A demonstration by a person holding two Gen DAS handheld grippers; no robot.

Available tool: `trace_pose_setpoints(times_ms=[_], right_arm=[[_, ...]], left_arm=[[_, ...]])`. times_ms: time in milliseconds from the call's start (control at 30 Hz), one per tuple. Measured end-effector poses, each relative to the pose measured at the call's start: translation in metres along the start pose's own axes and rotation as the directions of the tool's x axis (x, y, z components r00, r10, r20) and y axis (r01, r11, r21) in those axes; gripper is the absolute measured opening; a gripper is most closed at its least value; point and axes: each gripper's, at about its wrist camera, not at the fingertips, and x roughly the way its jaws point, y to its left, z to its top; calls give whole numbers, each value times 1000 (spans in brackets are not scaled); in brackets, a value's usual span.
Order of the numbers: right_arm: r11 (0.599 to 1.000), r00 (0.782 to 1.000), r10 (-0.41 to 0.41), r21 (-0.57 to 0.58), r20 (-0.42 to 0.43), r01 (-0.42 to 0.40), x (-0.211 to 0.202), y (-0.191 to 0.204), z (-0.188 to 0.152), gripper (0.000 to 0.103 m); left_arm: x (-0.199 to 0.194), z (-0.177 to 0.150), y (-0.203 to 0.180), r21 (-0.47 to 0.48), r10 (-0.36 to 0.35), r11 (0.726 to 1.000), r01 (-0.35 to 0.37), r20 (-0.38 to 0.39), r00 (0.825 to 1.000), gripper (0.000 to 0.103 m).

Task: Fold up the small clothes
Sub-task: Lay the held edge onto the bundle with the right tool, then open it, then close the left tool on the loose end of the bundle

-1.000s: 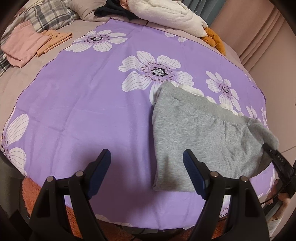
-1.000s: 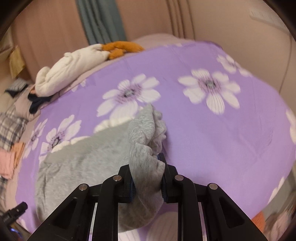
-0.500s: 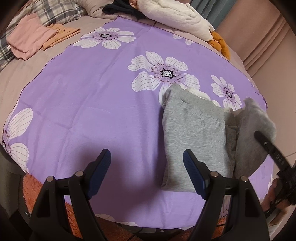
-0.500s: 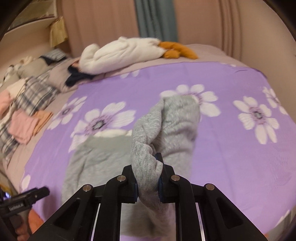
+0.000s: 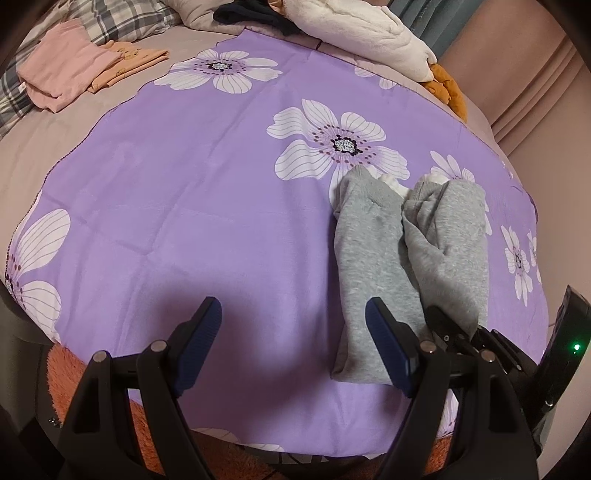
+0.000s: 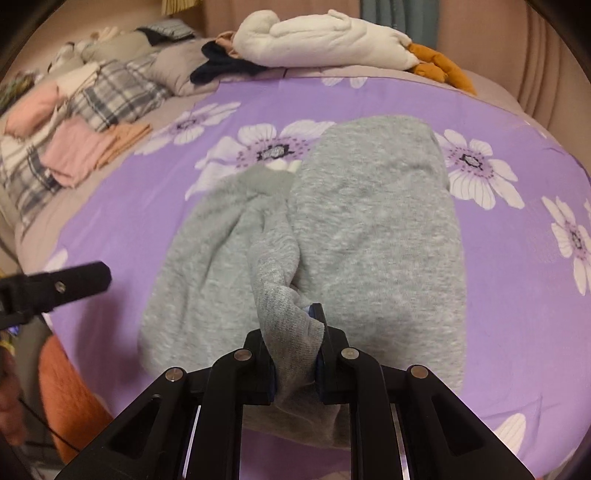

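Bed: my working surface, covered by a purple sheet with white flowers that fills most of both wrist views; a beige cover shows beyond its edge at the left of the left view

Room: pinkish wall panels at the upper right, a strip of teal curtain at the top

White plush toy with orange feet: lying along the far edge of the bed, top centre of my right view, a dark garment beside it

Plaid bedding: upper left, with a folded pink garment and a folded orange garment stacked side by side just below it

Grey garment: the task piece, resting on the sheet right of centre in my left view, one side folded over onto the other so two long lobes lie side by side

Orange fuzzy fabric: at the near edge of the bed, lower left

My right gripper: jaws nearly together, pinching a bunched edge of the grey garment at bottom centre

My left gripper: jaws wide apart with nothing between them, above bare sheet; its right finger overlaps the garment's near left corner in the view, contact not discernible
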Motion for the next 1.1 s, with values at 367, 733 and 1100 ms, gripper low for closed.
trace_pose_setpoints(times_ms=[367,733,1100], right_arm=[[995,996,83,48,16,-84,-17,-14,3,23],[979,981,138,130,135,-155,-73,-49,-3,62],[947,994,13,316,110,-47,-70,-98,-23,63]], left_arm=[[-4,-2,-9,32,-12,999,12,8,1000,81],[-10,11,-38,90,-121,989,118,26,992,91],[47,24,-96,167,-322,923,346,-153,934,93]])
